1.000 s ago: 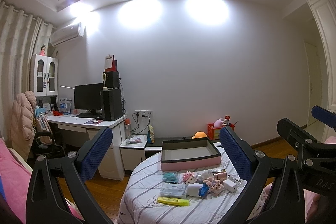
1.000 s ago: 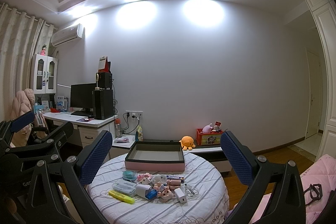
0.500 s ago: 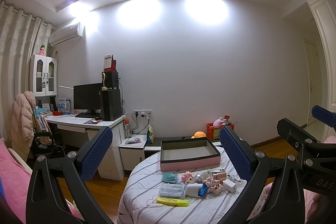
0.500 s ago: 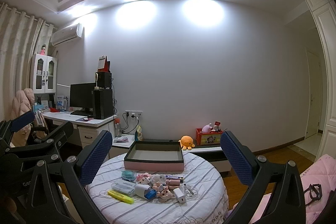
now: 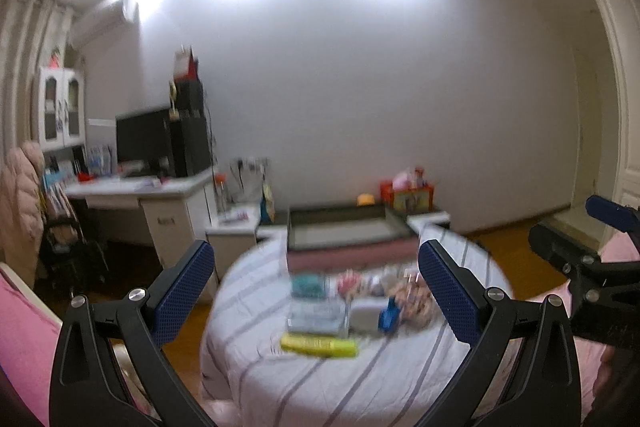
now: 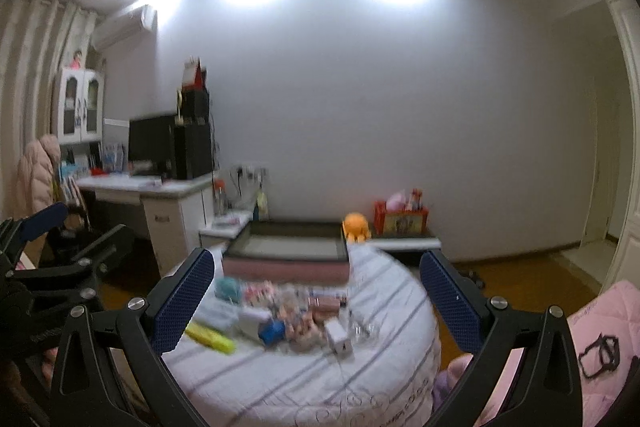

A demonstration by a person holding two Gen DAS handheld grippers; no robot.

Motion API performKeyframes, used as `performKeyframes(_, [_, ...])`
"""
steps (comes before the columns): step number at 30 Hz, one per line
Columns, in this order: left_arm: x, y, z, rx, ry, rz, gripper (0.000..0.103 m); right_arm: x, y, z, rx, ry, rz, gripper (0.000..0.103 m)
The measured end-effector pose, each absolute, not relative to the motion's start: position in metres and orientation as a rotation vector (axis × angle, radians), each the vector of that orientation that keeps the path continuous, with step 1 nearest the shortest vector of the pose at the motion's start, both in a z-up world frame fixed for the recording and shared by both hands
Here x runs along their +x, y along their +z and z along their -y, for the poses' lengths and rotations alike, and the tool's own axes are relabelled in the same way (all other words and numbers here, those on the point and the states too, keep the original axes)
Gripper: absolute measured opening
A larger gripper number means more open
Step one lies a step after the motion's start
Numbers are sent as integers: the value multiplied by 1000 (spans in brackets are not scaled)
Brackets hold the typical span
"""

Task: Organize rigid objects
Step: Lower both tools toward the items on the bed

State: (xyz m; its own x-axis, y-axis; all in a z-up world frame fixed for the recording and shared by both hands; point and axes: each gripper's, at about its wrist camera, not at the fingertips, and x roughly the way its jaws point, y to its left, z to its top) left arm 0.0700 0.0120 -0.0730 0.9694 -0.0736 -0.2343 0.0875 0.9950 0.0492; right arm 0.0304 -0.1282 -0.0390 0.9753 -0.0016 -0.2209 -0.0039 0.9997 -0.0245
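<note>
In the left wrist view, the left gripper is seen spread wide with nothing between its blue-padded fingers. Ahead of it, a blurred cluster of small rigid objects is scattered on the round table covered in white striped cloth; a yellow highlighter-like bar lies nearest, with a clear plastic case just beyond it. Farther ahead, the shallow pink-sided box with a dark rim appears empty, so the sorting is judged not yet begun. A white desk with a black monitor is set far to the left.

In the right wrist view, the right gripper is likewise held wide apart and empty. The same clutter is spread ahead and below it, a small white cube among it, and the box is beyond. An orange plush toy sits behind the box, against the plain grey wall, and wooden flooring is seen to the right.
</note>
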Motion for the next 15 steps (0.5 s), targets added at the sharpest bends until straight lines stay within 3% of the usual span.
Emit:
performKeyframes(9, [158, -177, -23, 20, -64, -550, 103, 107, -131, 158, -3, -31, -450, 103])
performKeyframes(15, [206, -211, -22, 40, -57, -654, 103, 146, -172, 173, 4, -52, -570, 103])
